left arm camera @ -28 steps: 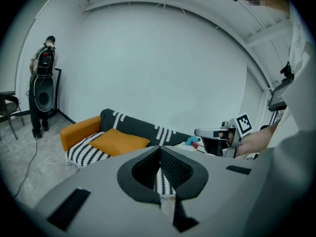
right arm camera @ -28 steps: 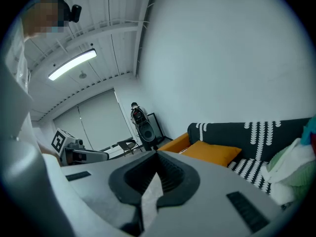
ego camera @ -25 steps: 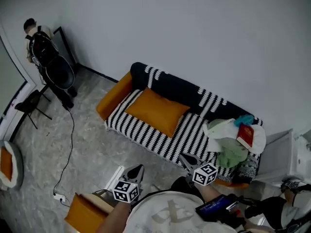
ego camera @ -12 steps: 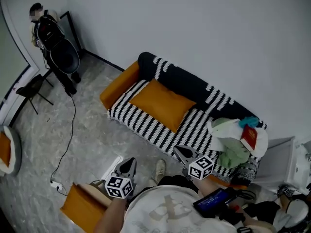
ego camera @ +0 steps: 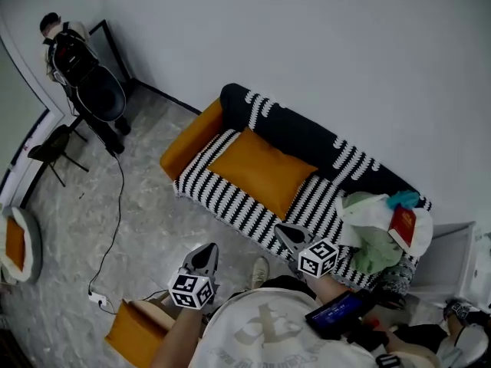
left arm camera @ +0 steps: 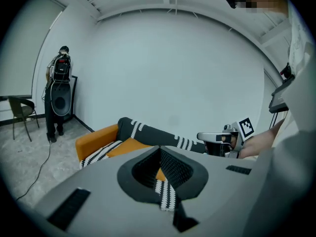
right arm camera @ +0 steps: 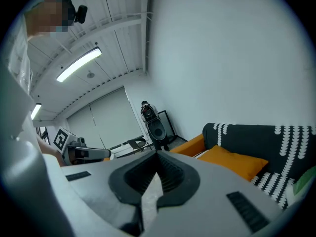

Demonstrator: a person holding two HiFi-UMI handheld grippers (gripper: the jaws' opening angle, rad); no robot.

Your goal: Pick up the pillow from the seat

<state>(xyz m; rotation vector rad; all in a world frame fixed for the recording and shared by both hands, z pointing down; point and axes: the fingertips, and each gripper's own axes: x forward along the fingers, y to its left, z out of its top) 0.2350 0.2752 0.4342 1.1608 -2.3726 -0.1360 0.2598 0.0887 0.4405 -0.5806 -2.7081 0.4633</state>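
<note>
An orange pillow (ego camera: 261,172) lies on the black-and-white striped seat of a sofa (ego camera: 230,204) with an orange left arm. It also shows as the pillow (right arm camera: 237,163) in the right gripper view and as a pillow sliver (left arm camera: 129,144) in the left gripper view. My left gripper (ego camera: 204,257) is shut and empty, held over the floor in front of the sofa. My right gripper (ego camera: 287,234) is shut and empty too, its tips near the sofa's front edge, short of the pillow. Neither touches the pillow.
A heap of clothes (ego camera: 376,240) with a red book (ego camera: 403,226) fills the sofa's right end. A loudspeaker on a stand (ego camera: 96,98), a cable across the floor (ego camera: 115,221), a folding chair (ego camera: 52,153) and an orange box (ego camera: 134,334) by my left side are around.
The view has shifted, so the sofa sits slightly nearer and further right. Both grippers stay shut and have drifted a little toward the sofa.
</note>
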